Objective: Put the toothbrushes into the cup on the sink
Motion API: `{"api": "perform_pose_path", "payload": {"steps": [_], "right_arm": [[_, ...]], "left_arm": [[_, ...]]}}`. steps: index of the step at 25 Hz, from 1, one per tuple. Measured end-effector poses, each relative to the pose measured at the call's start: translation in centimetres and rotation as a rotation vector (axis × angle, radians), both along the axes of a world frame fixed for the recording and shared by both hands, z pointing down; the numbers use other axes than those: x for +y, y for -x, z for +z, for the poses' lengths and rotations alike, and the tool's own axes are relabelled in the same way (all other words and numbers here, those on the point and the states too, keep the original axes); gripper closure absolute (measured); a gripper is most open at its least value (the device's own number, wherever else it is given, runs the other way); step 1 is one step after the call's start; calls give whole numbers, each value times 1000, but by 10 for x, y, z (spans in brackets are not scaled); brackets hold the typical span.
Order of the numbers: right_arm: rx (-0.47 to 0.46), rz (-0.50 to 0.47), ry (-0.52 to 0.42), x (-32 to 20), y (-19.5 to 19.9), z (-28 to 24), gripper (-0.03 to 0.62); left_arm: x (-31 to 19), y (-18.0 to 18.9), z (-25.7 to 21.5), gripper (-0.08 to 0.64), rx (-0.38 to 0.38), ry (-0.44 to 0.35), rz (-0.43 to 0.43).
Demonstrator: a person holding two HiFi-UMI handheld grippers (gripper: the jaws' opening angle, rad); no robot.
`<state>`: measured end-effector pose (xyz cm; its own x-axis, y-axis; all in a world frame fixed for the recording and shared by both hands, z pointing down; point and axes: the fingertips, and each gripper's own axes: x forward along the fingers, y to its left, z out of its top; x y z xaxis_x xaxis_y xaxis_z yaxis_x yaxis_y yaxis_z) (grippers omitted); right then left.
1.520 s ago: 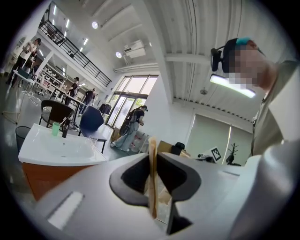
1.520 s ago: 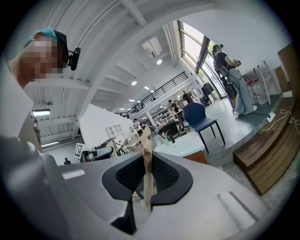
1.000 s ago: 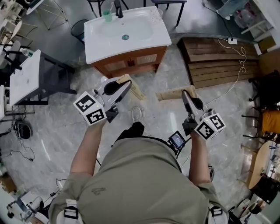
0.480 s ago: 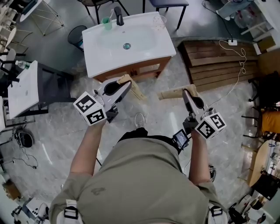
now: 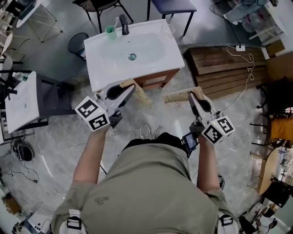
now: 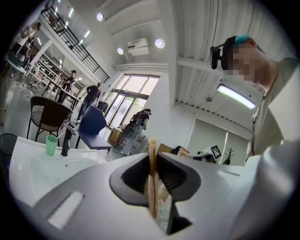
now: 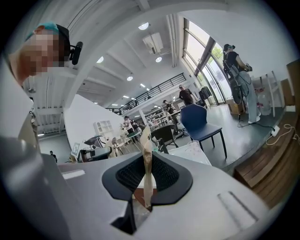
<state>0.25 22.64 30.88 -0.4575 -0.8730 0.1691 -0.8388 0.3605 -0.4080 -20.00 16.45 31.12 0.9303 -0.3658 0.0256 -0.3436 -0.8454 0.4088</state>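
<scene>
The white sink [image 5: 151,57] on its wooden cabinet stands ahead at the top of the head view. A green cup [image 5: 110,30] sits at its back left beside the black tap [image 5: 124,25]. My left gripper [image 5: 129,89] is shut on a tan toothbrush pack [image 5: 139,93], just short of the sink's front edge. My right gripper [image 5: 192,96] is shut on a second tan toothbrush pack [image 5: 177,97], which sticks out to the left. In the left gripper view its pack [image 6: 152,180] shows edge-on between the pads, with the cup [image 6: 51,145] far left. The right gripper view shows the other pack [image 7: 146,176] clamped the same way.
A stack of wooden pallets [image 5: 224,64] lies right of the sink. A white table on a black frame [image 5: 20,98] stands at the left, with a dark bin [image 5: 75,43] behind it. Chairs [image 5: 174,5] stand behind the sink. Cables trail over the floor.
The sink has drawn nearer in the head view as the person walks toward it. Both grippers went forward with their toothbrush packs still clamped.
</scene>
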Motion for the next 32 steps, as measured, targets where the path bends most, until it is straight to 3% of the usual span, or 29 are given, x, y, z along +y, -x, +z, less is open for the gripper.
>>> {"api": "perform_pose_path", "payload": {"steps": [14,32], "right_arm": [[-23,-11,-13,-55,-19,16,549],[-61,-86,15,-152,-80,31,549]], "left_arm": [[-46,-16,8,508,-22,-2,-21],[-125,-77,20,508,-76,28,-87]]}}
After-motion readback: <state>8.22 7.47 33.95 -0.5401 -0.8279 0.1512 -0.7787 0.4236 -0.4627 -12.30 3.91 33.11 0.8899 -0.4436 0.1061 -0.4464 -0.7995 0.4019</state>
